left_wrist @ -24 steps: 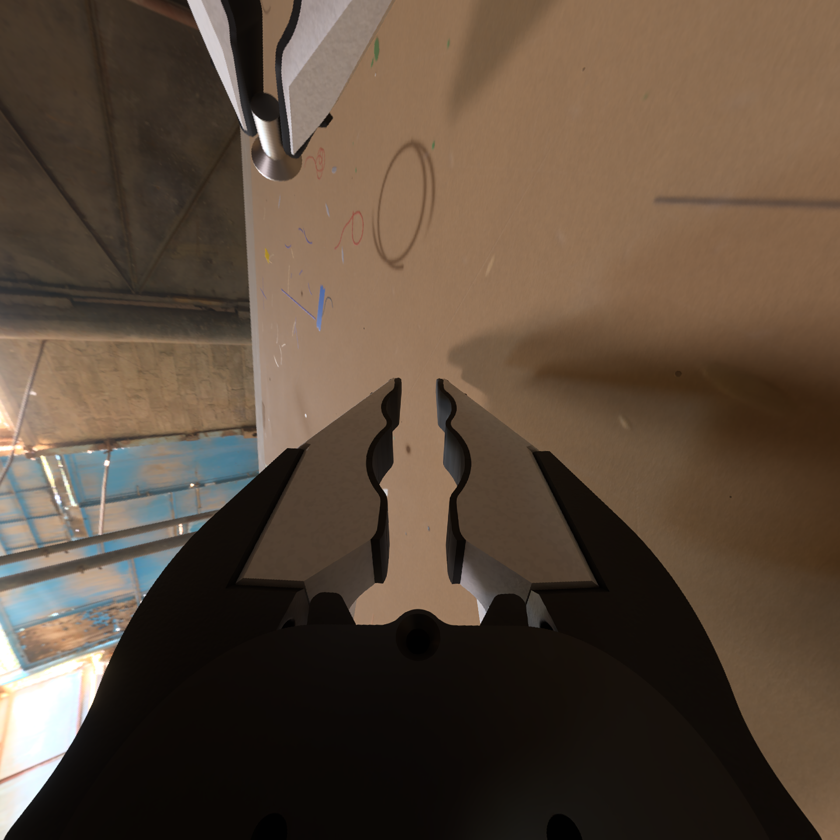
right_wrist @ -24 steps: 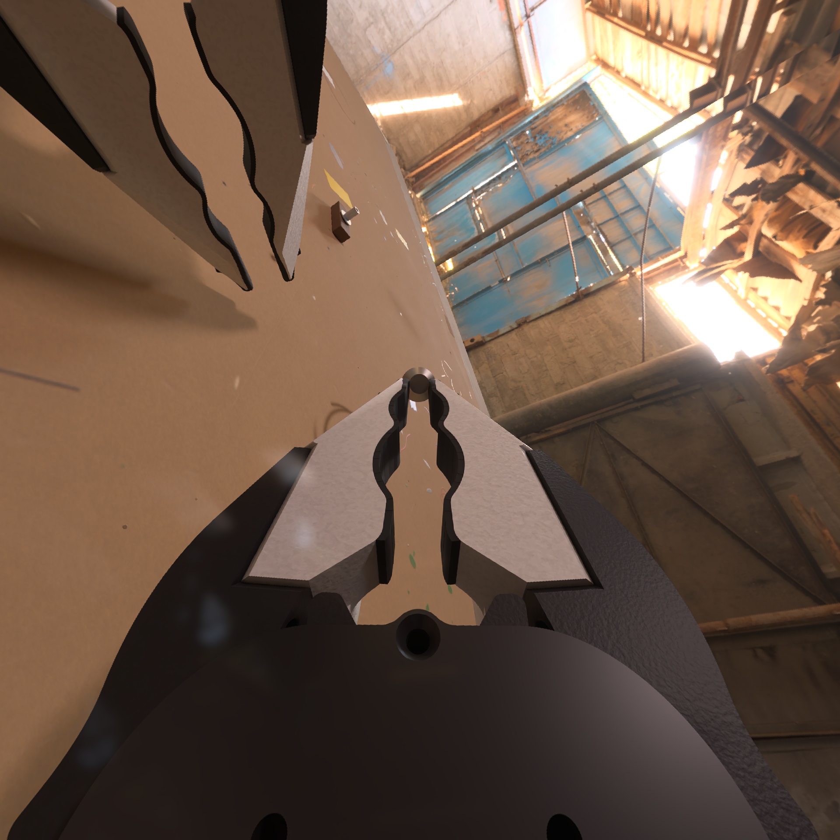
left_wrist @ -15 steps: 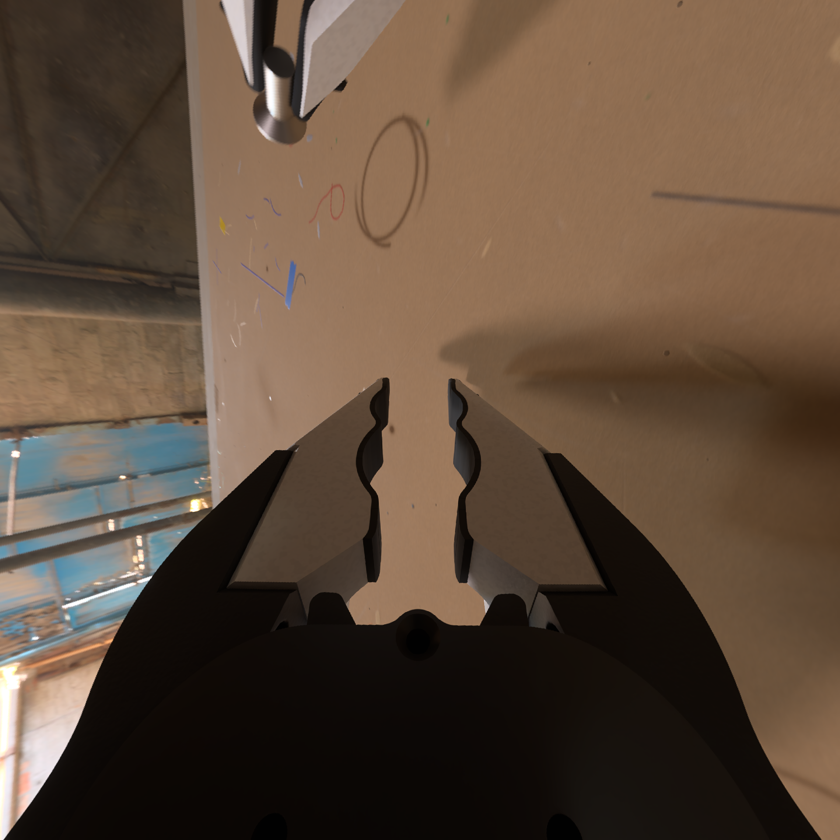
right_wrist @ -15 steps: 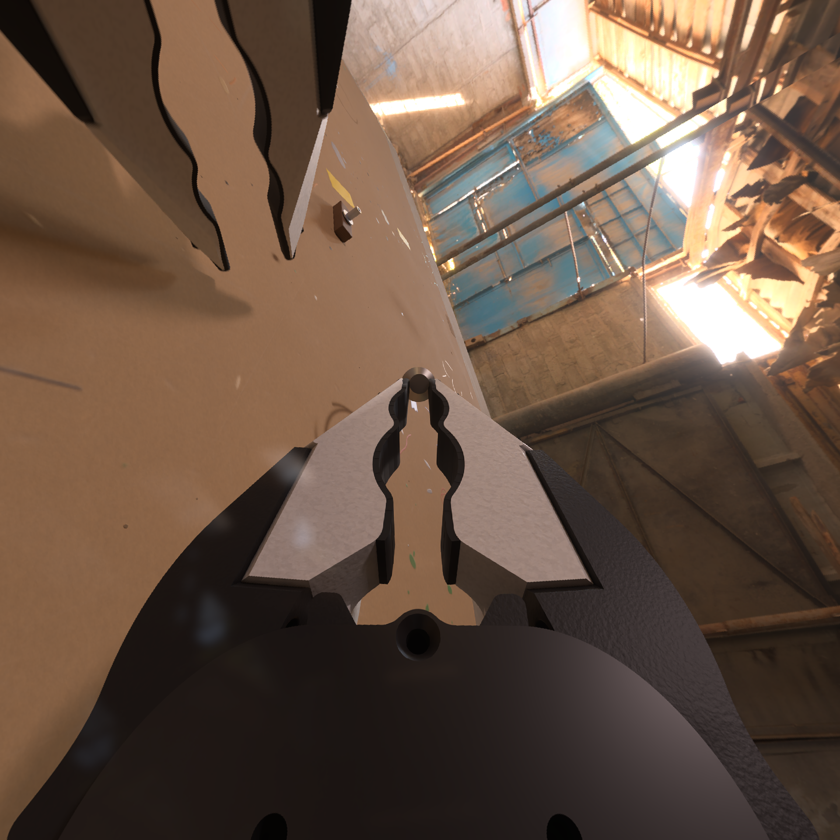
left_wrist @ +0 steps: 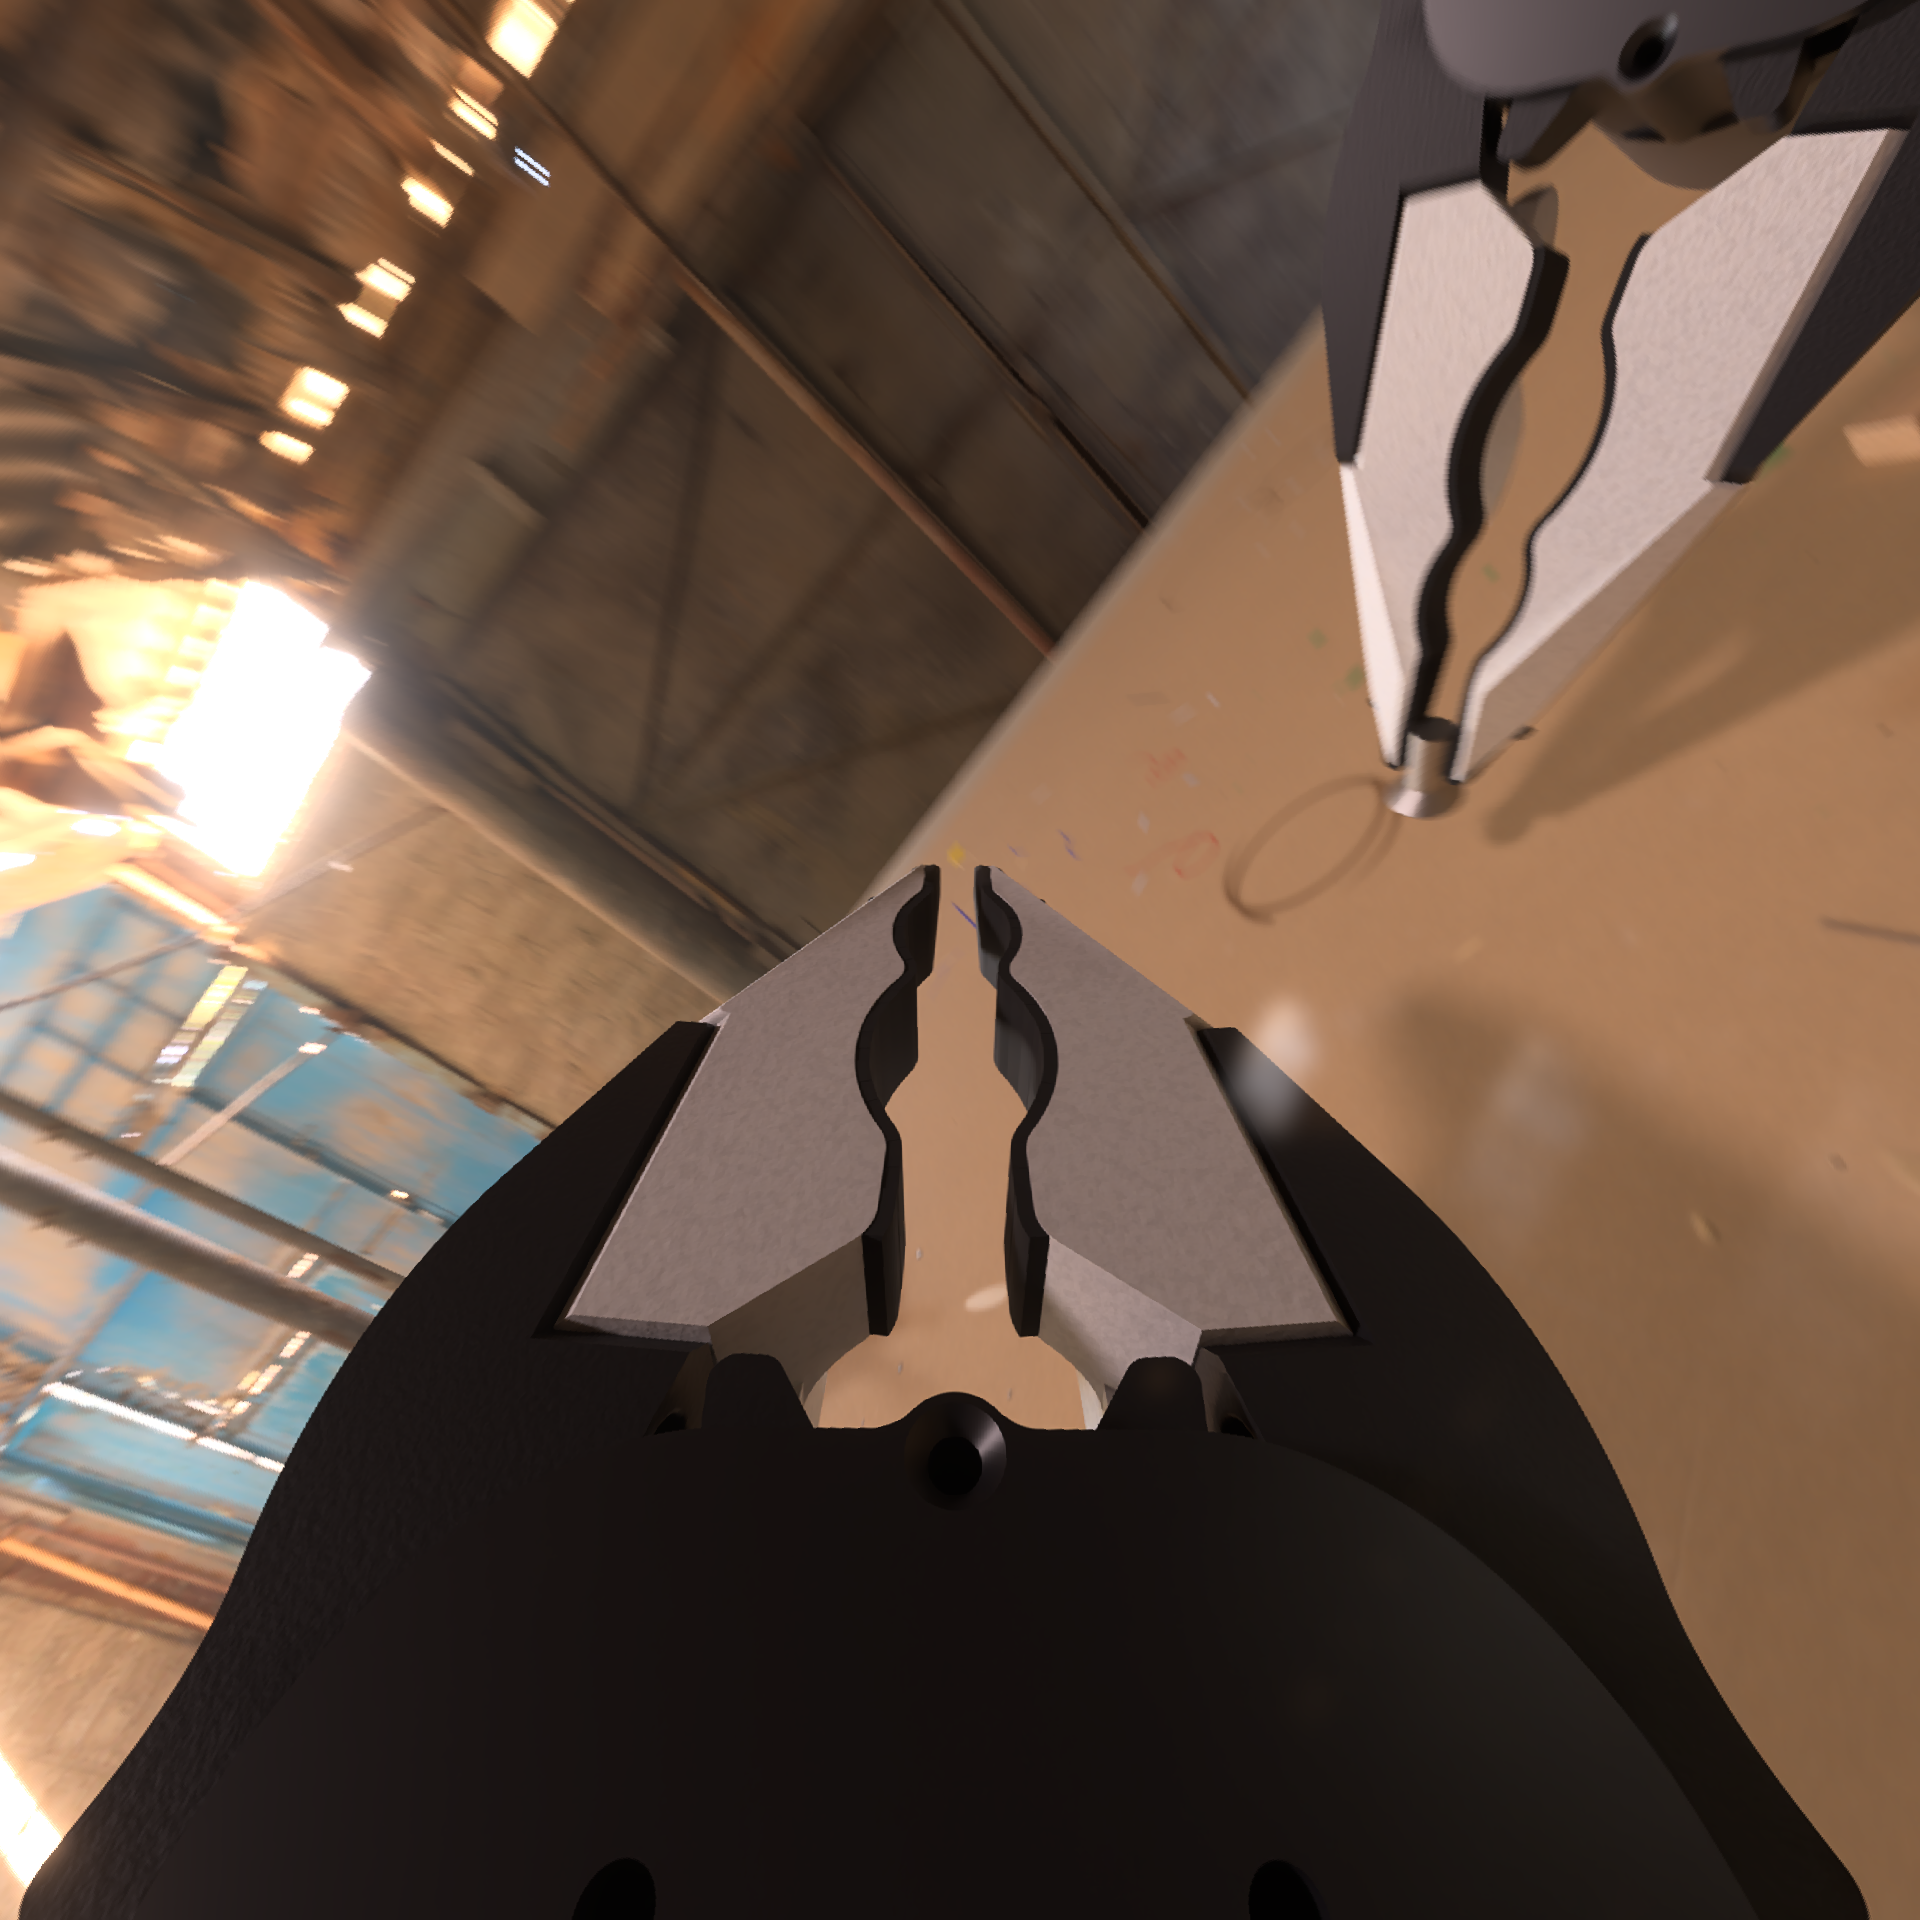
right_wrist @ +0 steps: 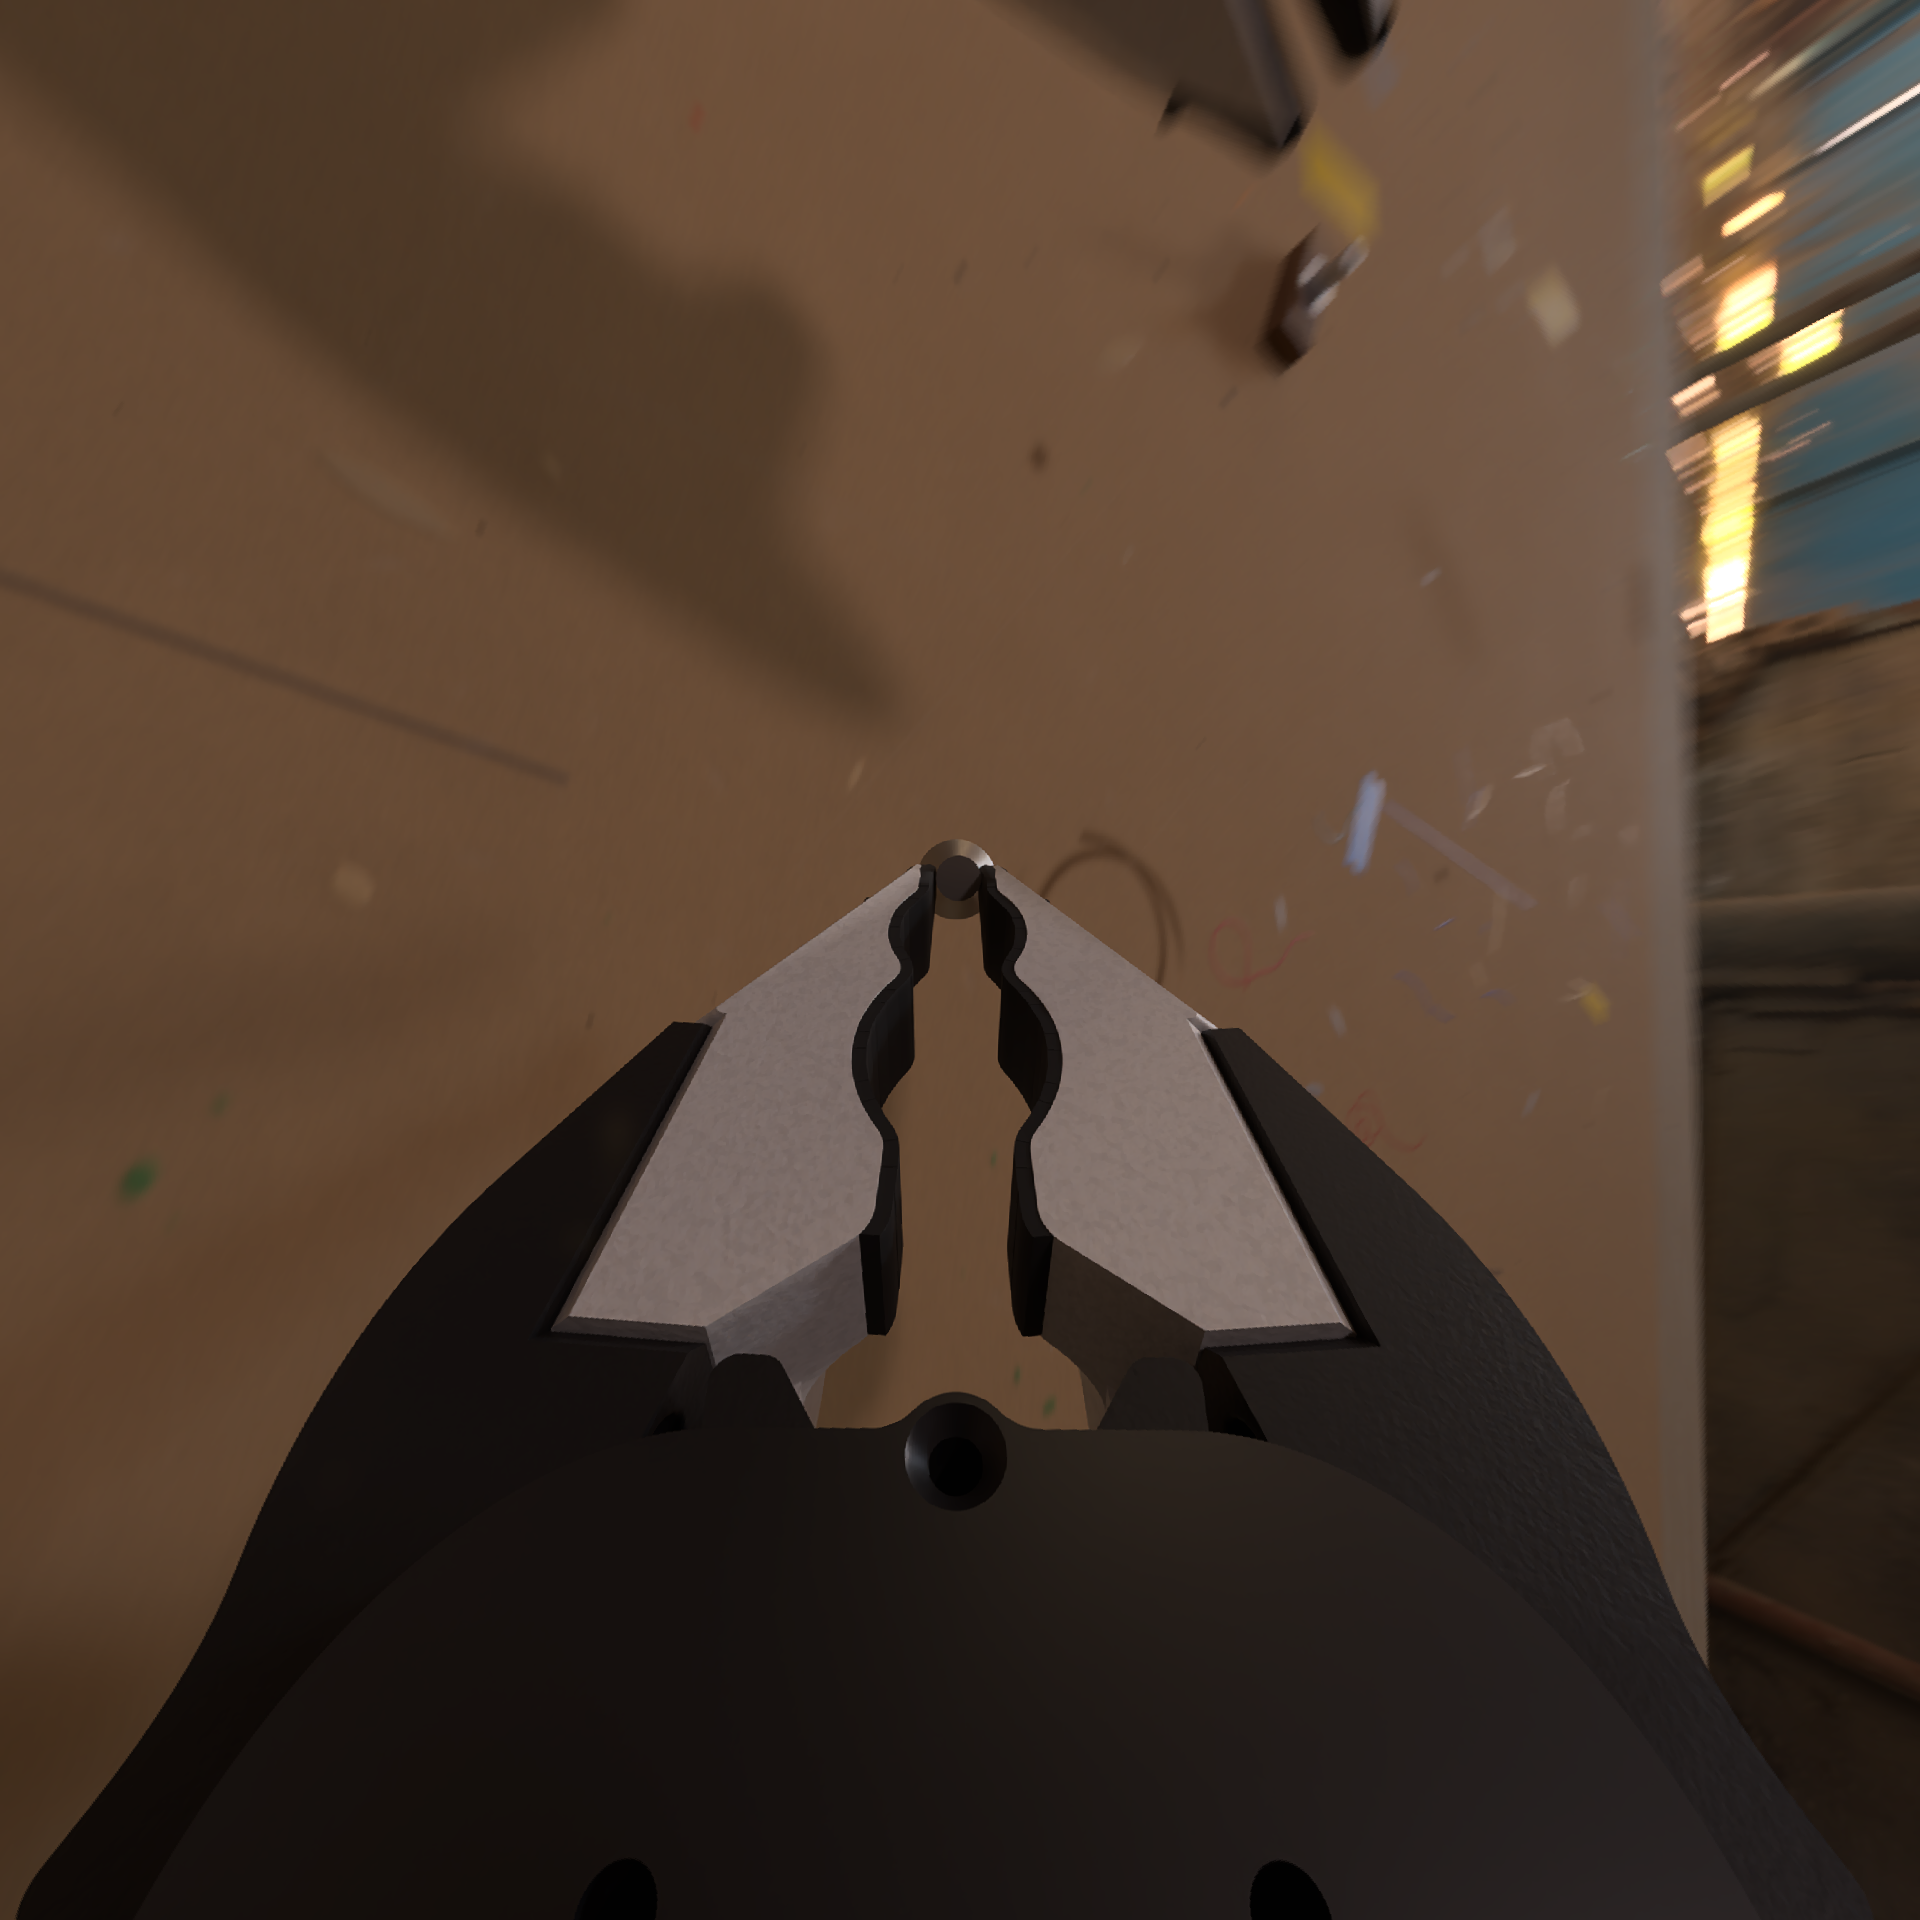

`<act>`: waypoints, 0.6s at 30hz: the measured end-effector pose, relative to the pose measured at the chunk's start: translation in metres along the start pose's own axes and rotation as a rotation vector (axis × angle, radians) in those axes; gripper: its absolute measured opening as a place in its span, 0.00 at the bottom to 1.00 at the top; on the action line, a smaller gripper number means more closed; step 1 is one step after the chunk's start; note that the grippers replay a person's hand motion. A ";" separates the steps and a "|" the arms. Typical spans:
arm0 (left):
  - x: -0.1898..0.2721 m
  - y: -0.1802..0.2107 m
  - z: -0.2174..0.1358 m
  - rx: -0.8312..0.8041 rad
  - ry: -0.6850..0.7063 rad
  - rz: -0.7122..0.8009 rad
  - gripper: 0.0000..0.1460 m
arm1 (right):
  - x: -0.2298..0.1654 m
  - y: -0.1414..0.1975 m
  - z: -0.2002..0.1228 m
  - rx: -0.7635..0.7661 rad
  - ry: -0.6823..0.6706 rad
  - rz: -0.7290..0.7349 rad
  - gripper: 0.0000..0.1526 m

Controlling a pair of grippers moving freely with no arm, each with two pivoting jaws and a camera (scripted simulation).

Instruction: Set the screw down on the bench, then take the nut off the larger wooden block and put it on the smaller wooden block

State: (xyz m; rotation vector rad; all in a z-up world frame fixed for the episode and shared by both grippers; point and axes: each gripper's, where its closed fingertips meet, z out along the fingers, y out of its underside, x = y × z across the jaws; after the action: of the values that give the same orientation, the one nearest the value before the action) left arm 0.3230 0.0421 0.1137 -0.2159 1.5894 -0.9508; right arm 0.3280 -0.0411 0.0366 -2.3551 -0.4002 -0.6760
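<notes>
My right gripper (right_wrist: pixel 958 891) is shut on the shaft of a grey metal screw (right_wrist: pixel 958 864), whose end shows between the fingertips. In the left wrist view the right gripper (left_wrist: pixel 1434 743) hangs at the upper right, with the screw (left_wrist: pixel 1423 790) head-down just above the tan bench (left_wrist: pixel 1558 1039), beside a pencilled ring (left_wrist: pixel 1309 847). My left gripper (left_wrist: pixel 956 888) holds nothing; only a narrow slit separates its fingertips. A small dark wooden block (right_wrist: pixel 1294 322) with a grey metal piece on it sits far off, blurred. I cannot tell which block it is.
The bench edge runs diagonally in the left wrist view (left_wrist: pixel 1039 675) and upright at the right of the right wrist view (right_wrist: pixel 1678 935). Coloured specks and scribbles (right_wrist: pixel 1455 862) lie near that edge. A left finger (right_wrist: pixel 1247 83) shows at the top.
Both views have swung fast and are blurred. My left gripper's jaws widened, then narrowed to a slit. The right gripper, still holding the screw, now looks flat onto the bench near the ring.
</notes>
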 end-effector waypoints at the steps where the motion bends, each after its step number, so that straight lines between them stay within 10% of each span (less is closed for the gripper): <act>1: -0.002 -0.003 -0.001 0.045 -0.061 -0.009 0.02 | -0.002 0.007 -0.004 -0.059 -0.062 0.003 0.05; 9: 0.014 0.006 0.005 0.012 -0.033 0.030 0.00 | -0.043 0.047 -0.073 -0.297 -0.469 0.257 0.05; 18: 0.047 0.011 0.011 -0.016 0.144 0.106 0.00 | -0.075 0.100 -0.132 -0.437 -0.320 0.551 0.05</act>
State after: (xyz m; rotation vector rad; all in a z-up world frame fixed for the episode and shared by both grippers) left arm 0.3242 0.0154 0.0724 -0.0747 1.7232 -0.8877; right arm 0.2631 -0.2108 0.0310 -2.8137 0.2996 -0.1269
